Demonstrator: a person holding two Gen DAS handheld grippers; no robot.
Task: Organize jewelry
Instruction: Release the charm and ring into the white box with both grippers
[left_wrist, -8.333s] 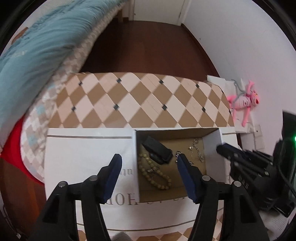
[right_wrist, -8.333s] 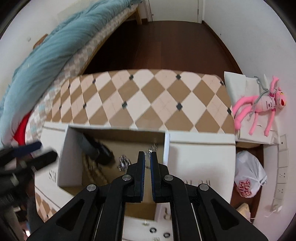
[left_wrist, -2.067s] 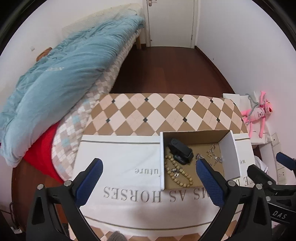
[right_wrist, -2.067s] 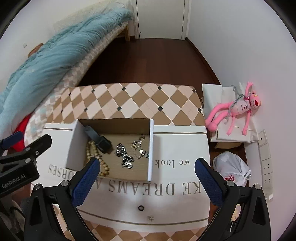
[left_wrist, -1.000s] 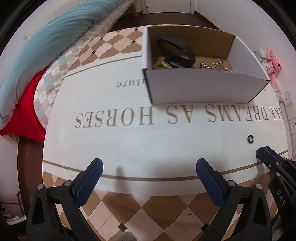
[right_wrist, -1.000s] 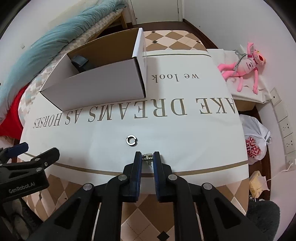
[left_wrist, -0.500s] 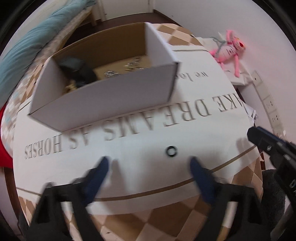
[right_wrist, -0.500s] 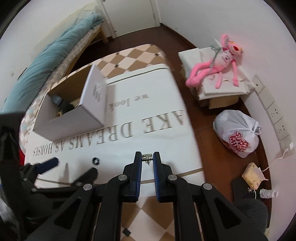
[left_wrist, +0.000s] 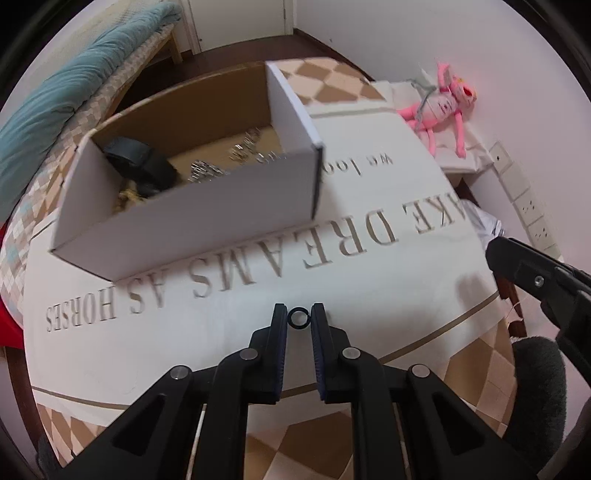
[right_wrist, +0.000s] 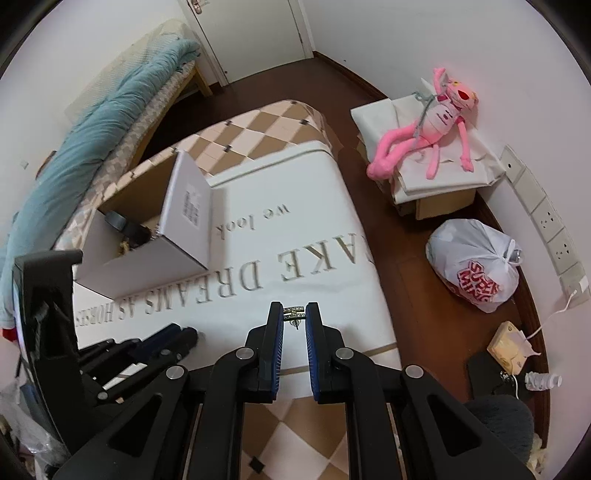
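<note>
A small black ring (left_wrist: 297, 318) sits on the white printed cloth (left_wrist: 369, 280), caught between the tips of the left gripper (left_wrist: 298, 318), whose blue-padded fingers (left_wrist: 279, 332) are drawn in close on either side of it and touch it or very nearly do. The ring lies on the near part of the cloth, in front of the large grey lettering and well apart from the box.

The right gripper (right_wrist: 293, 314) is clenched on a small silver earring (right_wrist: 293, 313), a short stone-set bar with a thin post pointing down, held between its fingertips above the near edge of the cloth. In the left wrist view the right gripper's black body shows at the right edge.

Behind the lettering stands an open cardboard box (left_wrist: 207, 206), white outside and brown inside, resting on the cloth. Inside it lie a black band-like item (left_wrist: 138, 160), some silver chain pieces (left_wrist: 207, 170) and a bit of beige beads (left_wrist: 127, 195) partly hidden by the front wall; the details are blurred.

The cloth covers a table with a brown and cream diamond-pattern top (right_wrist: 258, 133). To the right, a pink plush toy (right_wrist: 436, 125) lies on a white-covered carton, and a white plastic bag with red print (right_wrist: 476, 271) sits on the dark wood floor. A bed with a teal quilt (right_wrist: 110, 122) runs along the left.
</note>
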